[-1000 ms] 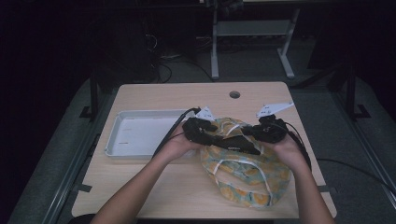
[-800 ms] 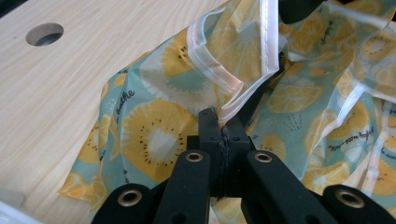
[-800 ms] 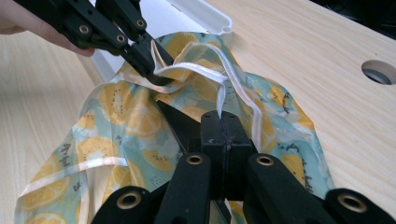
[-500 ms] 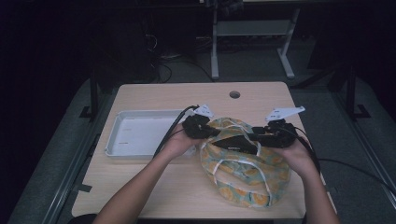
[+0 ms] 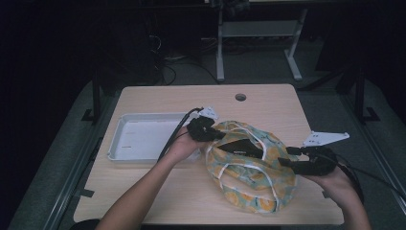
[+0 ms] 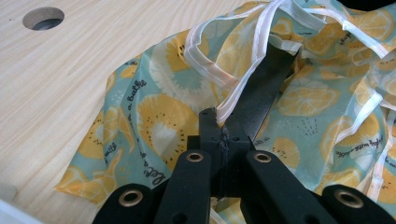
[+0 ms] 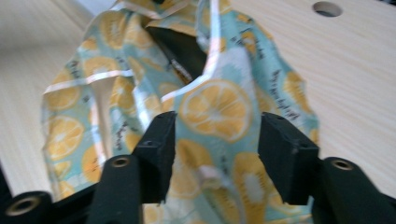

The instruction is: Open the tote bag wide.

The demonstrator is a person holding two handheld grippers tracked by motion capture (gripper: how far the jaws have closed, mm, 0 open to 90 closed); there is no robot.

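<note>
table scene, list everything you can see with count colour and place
table: 1, light wood, centre, round hole at far edge
tray: 1, white, left side of table
bag: 1, teal cloth with orange citrus print and white trim, right of the tray
dark item: 1, black, inside bag's opening; what it is, cannot tell
left gripper: 1, black, shut on bag's trim
right gripper: 1, black, open, jaws astride a fold of bag
hands: 2, one on each gripper

High view overhead, claw views close on cloth
</note>
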